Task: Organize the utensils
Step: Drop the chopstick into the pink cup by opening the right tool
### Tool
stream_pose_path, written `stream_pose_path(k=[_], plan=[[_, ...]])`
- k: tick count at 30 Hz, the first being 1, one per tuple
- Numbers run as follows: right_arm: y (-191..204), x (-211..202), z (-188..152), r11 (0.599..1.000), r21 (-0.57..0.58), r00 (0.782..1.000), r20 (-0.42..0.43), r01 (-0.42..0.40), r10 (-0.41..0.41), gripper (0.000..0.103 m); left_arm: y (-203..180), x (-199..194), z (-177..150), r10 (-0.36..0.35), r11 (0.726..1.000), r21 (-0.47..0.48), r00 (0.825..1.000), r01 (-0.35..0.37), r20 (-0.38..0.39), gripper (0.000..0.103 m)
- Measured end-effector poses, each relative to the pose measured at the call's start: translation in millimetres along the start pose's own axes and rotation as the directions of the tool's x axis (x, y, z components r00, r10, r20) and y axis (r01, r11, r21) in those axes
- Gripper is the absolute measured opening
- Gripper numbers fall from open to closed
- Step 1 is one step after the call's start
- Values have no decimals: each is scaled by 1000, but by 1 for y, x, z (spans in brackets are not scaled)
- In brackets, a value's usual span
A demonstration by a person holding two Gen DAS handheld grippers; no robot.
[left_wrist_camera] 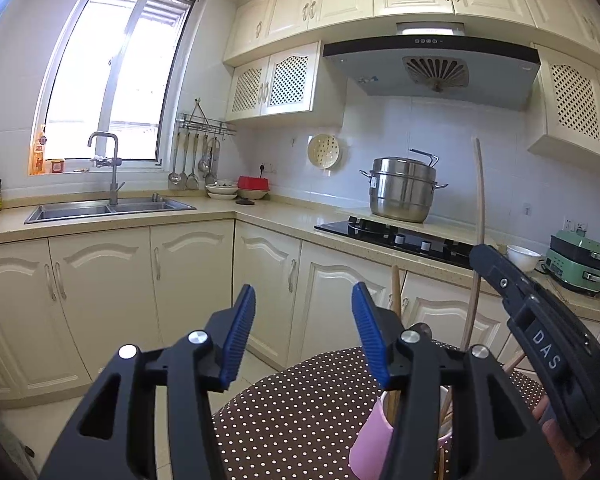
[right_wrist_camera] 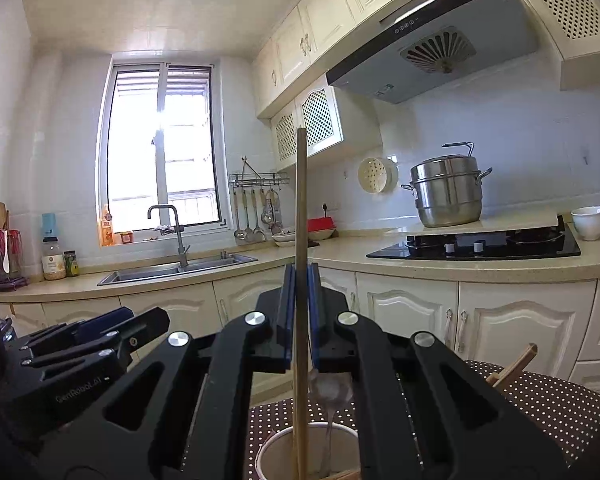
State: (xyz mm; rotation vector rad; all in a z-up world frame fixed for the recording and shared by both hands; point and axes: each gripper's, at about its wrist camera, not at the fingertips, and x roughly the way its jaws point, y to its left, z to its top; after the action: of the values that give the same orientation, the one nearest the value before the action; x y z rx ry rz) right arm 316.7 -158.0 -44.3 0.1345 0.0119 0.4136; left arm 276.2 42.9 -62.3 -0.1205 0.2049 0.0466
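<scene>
Wooden chopstick (right_wrist_camera: 301,208) stands upright, clamped in the right gripper (right_wrist_camera: 300,280) with its lower end inside the pink cup (right_wrist_camera: 308,452) on the dotted table (right_wrist_camera: 540,400), while the left gripper (left_wrist_camera: 303,312) gapes wide and empty; an off-centre release risks tipping the cup.

Left gripper (left_wrist_camera: 303,332) black with blue ribbed pads (left_wrist_camera: 242,334); right gripper (right_wrist_camera: 300,312) black, blue pads (right_wrist_camera: 287,312); chopstick (right_wrist_camera: 300,240) pale wood; cup (left_wrist_camera: 370,440) pink outside, white inside (right_wrist_camera: 284,456); tablecloth (left_wrist_camera: 300,408) dark brown with white polka dots; cabinets (left_wrist_camera: 100,292) cream; counter (left_wrist_camera: 284,216) beige speckled; pot (left_wrist_camera: 402,190) silver steel; hob (left_wrist_camera: 400,236) glossy black; hood (left_wrist_camera: 432,68) grey with black strip; bowl (right_wrist_camera: 590,222) white; cooker (left_wrist_camera: 576,260) mint green; sink (left_wrist_camera: 108,208) steel grey.
</scene>
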Motion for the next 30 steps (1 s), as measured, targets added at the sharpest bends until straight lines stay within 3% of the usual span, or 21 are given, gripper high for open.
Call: stream_pose_path(k=[11,13,15,16,26,30], plan=[[5,-18,-2,999,-13,997,-70,30,-31,8,-5,-20,6,10,1000,12,1000,-10,-15,55],[5,-22,-1,999,-13,996,-77,43,-43,17,-5,-25,8,18,1000,13,1000,-18,-22,58],[7,-28,2,999,-16,996,-79,47,-48,41,-5,-32,11,18,1000,12,1000,-18,-19,64],[9,-32,3,999,-18,996,-75,49,-51,45,-6,-36,12,19,1000,13,1000,-19,-13,64],[14,-77,25,997,-34,996,-53,64,-66,50,-21,-76,22,-3,1000,29,1000,3,8,66],[11,-98,27,996,-47,995,-62,79,-82,54,-32,-88,18,-44,998,47,999,45,-18,69]])
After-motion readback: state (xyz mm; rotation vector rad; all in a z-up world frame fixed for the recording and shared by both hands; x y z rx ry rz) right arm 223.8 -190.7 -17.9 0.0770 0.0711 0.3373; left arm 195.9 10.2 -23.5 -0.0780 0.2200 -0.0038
